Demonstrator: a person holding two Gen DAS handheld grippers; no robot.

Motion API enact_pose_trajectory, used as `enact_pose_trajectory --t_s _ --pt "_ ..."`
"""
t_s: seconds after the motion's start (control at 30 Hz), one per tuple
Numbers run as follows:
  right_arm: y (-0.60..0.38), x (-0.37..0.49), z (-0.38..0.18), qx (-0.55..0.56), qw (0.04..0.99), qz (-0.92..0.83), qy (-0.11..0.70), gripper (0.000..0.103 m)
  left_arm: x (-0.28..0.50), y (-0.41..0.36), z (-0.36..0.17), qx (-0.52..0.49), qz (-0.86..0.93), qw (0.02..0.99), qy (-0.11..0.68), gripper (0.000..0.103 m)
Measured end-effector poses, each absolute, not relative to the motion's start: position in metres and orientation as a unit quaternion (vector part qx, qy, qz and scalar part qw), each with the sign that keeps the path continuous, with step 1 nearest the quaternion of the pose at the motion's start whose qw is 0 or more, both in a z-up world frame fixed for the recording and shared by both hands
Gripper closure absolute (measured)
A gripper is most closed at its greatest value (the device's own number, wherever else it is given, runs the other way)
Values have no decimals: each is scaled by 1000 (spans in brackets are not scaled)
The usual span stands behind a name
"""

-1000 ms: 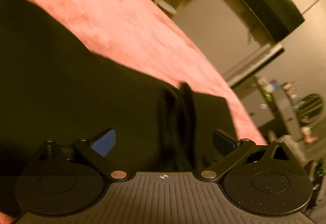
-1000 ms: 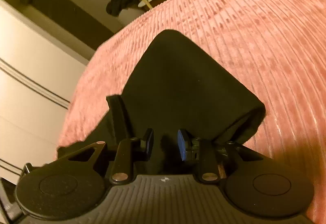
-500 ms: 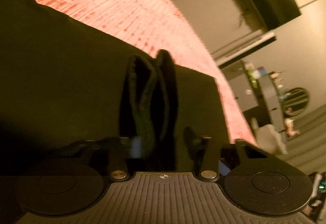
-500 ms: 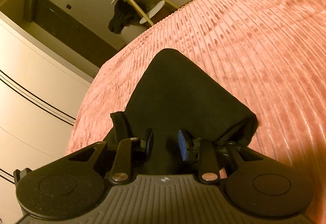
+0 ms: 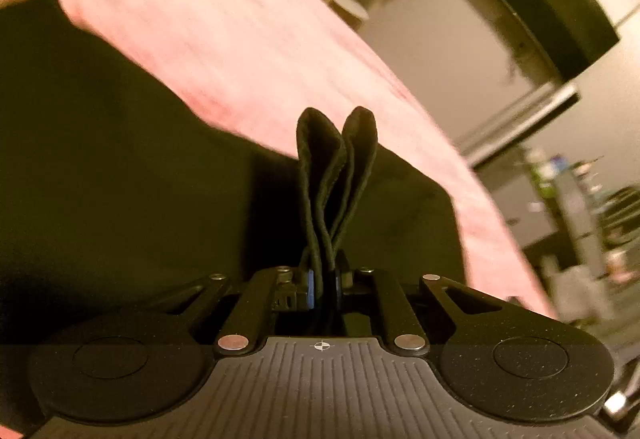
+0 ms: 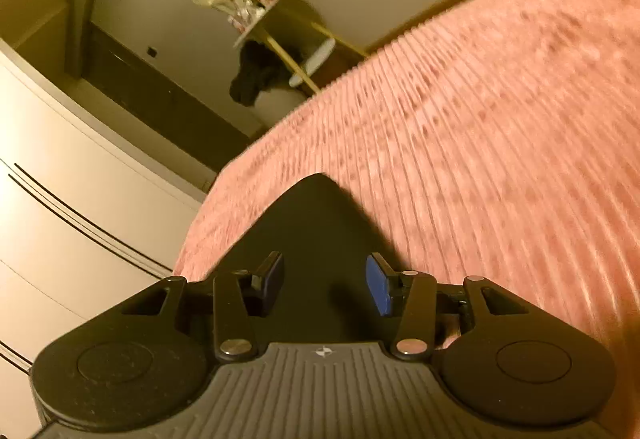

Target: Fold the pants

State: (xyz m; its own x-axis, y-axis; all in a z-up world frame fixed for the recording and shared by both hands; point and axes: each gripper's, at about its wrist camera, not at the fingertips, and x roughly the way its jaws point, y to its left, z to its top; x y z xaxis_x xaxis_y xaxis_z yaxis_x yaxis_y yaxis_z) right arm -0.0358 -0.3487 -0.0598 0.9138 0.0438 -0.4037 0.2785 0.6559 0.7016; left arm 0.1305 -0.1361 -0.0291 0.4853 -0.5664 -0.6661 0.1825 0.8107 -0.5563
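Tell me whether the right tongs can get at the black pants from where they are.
Probably yes. The right tongs stand open with the black pants lying directly between and ahead of the fingers on the pink bedspread; nothing sits between them.

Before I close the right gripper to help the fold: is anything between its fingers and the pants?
Nothing visible. The right gripper hangs open with only the black pants between and beyond its fingers, on the pink ribbed bedspread. The left gripper already pinches bunched pants.

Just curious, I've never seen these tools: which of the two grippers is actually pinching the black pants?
The left gripper: it is shut on upright folds of the black pants. The right gripper is open.
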Motion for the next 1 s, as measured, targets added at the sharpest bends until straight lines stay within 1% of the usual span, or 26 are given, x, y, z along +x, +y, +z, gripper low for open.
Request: enact_pose_trajectory --t_s 0.1,0.2,0.27,0.3,0.33,0.4,0.47,0.53,0.63,0.7,0.8,0.9,0.97,1.0 --pt "-339 -23 -61 384 893 -53 227 60 121 -115 -37 -191 -174 839 479 92" --pt "-328 -11 -60 351 900 -45 253 65 118 -97 -43 -253 -179 821 480 90" --pt "-325 -6 -61 339 901 -50 267 66 119 -95 -44 -263 -175 820 477 83" --pt "-325 -4 -62 337 899 -54 273 66 120 -97 -46 -258 -170 823 477 73" --pt "-327 -4 -63 338 897 -60 277 66 122 -98 -49 -257 -171 822 479 69" --pt "-325 0 -66 329 895 -76 293 66 125 -102 -54 -262 -171 818 482 66" --pt "-322 6 -68 313 893 -87 311 72 127 -103 -56 -259 -172 821 480 72" --pt "-318 10 -70 300 894 -89 320 72 124 -102 -51 -248 -166 826 478 81" --pt "-320 7 -72 312 893 -83 314 72 116 -97 -51 -241 -169 832 471 88" --pt "-323 0 -70 328 893 -77 299 72 113 -105 -46 -227 -169 839 464 88" --pt "-326 -14 -61 338 903 -74 255 72 112 -110 -42 -207 -168 848 458 89" --pt "-323 -20 -56 331 912 -68 233 73 113 -100 -43 -208 -166 847 459 89" --pt "-320 -21 -52 321 919 -59 223 87 113 -97 -43 -213 -166 845 462 89" --pt "-317 -22 -49 315 923 -52 216 87 113 -98 -43 -214 -165 844 463 89"
